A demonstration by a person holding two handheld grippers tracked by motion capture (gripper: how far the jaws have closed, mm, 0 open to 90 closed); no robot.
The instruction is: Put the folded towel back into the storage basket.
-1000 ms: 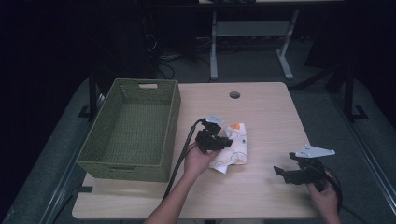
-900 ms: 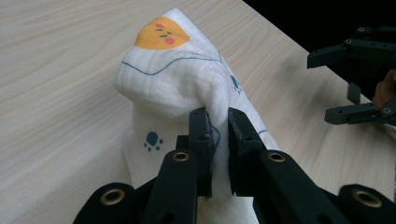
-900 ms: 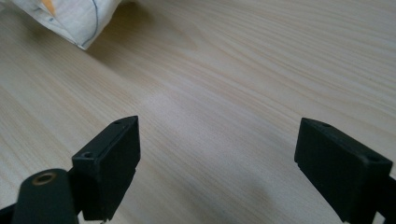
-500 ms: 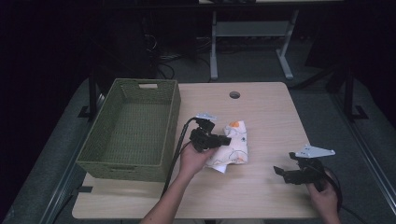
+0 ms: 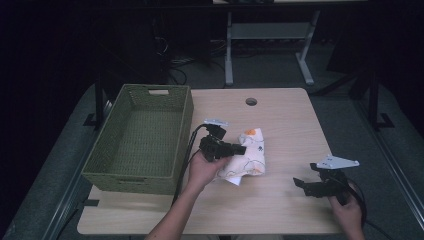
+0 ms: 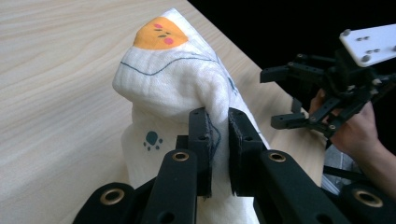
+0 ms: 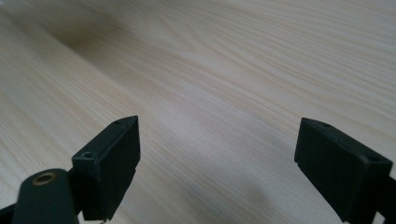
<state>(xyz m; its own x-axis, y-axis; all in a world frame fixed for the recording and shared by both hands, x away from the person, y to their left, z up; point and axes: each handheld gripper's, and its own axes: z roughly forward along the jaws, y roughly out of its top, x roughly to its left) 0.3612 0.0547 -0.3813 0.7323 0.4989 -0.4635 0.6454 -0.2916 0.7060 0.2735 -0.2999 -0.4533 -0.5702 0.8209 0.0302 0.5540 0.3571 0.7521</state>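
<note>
Cloth: a white cloth (image 5: 246,156) printed with an orange face and small paw marks, partly on the table (image 5: 280,115), just right of the basket (image 5: 142,137).
Left gripper: the left gripper (image 6: 218,140) has its jaws clamped narrow on a fold of the cloth, bunching it up off the wood.
Right gripper: the right gripper (image 7: 217,163) hangs low over bare table, well right of the cloth, jaws spread wide with nothing between them.
Basket: green, woven, at the table's left side.

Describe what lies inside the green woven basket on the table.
The green woven basket shows a bare woven floor with nothing lying on it. Its near wall hides the strip of floor just behind it, so that strip cannot be checked.
</note>
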